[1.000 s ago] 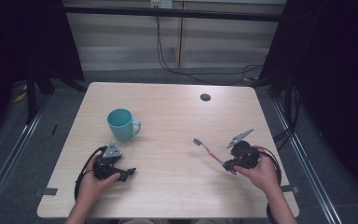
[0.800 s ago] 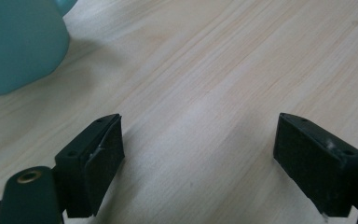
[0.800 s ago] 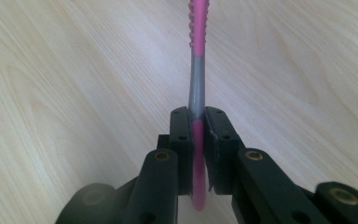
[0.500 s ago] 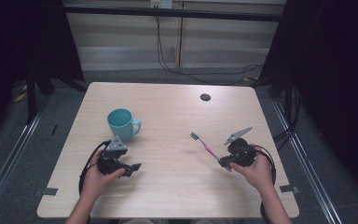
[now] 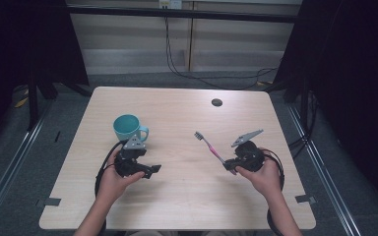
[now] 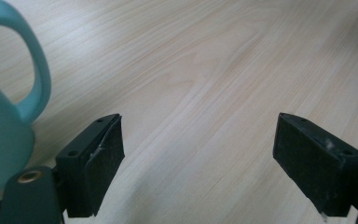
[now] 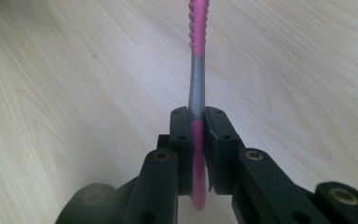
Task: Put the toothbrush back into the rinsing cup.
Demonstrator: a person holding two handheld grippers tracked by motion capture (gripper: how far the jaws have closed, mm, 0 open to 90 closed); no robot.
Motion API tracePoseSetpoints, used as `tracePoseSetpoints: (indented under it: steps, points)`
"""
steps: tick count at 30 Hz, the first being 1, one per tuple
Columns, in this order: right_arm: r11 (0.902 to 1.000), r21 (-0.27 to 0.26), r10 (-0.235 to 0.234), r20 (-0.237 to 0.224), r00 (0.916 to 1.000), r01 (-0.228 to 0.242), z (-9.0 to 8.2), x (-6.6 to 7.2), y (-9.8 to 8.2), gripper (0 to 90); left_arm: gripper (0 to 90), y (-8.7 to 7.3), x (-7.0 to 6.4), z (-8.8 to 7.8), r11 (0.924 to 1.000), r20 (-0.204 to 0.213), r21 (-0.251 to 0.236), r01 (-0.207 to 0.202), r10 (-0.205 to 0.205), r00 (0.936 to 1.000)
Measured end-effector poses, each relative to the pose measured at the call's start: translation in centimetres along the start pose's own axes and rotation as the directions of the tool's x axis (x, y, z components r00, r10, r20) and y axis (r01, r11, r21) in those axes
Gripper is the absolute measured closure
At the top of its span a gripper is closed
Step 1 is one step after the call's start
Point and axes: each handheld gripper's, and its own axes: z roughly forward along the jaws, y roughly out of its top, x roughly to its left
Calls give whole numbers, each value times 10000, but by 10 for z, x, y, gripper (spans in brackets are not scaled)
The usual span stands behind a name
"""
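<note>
The right gripper [image 5: 231, 164] was clamped on the toothbrush's [image 5: 209, 146] handle end above the worktop's [image 5: 187, 206] right half, a light, stiff, slick stick best pinched there, while the left gripper [image 5: 150, 169] gaped empty beside the teal mug [image 5: 127, 128].

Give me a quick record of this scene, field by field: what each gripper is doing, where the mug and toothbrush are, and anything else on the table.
left gripper: open, holding nothing, just right of the mug
right gripper: shut on the toothbrush handle
toothbrush: pink and grey, head pointing away from the person, toward the mug side
mug: teal, upright, handle toward the left gripper
table: light wood
other: small dark round thing near the far edge
</note>
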Motion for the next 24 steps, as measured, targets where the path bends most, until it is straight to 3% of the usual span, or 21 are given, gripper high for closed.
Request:
tracePoseSetpoints:
  steps: [24]
  points:
    - [9974,-653,-328,-283,9991,309,9,19,21,829,195,30,-12,10,9999,429,10,-126,126,9990]
